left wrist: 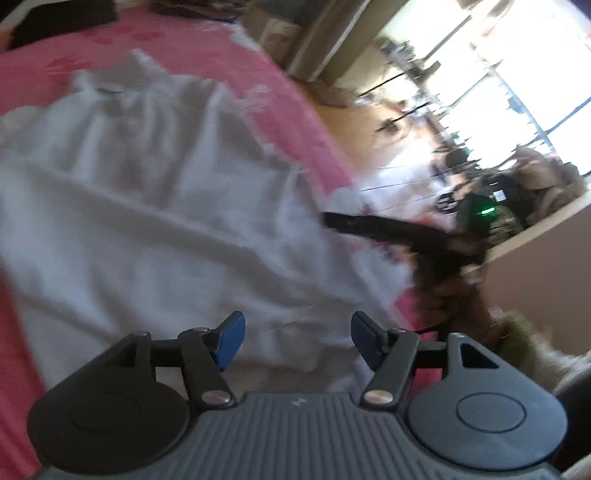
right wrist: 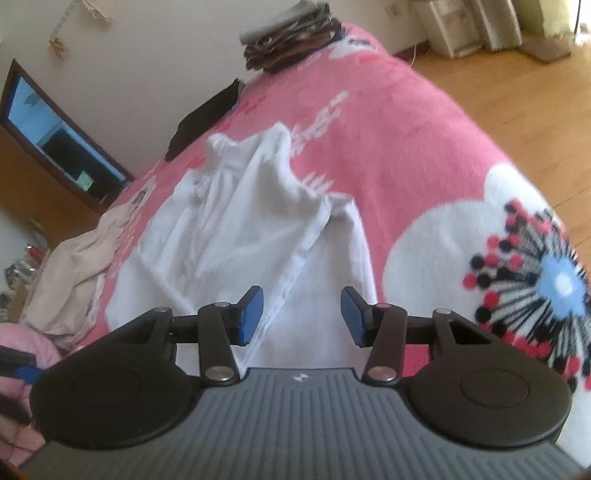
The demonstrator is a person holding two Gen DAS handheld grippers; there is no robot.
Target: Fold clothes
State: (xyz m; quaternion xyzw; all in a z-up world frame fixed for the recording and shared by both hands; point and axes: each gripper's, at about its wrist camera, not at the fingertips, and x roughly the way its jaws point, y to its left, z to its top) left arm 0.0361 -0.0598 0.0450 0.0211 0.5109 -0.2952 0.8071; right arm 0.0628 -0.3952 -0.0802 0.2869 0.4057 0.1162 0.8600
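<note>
A white garment lies spread and creased on the pink bed cover. My left gripper is open and empty just above the garment's near edge. In the left wrist view my right gripper shows as a dark blurred shape at the garment's right edge. In the right wrist view the white garment lies bunched, with a hemmed edge running toward me. My right gripper is open and empty over that hem.
A stack of folded clothes sits at the far end of the bed, with a dark garment near it. A beige garment lies at the left. The wooden floor is to the right of the bed.
</note>
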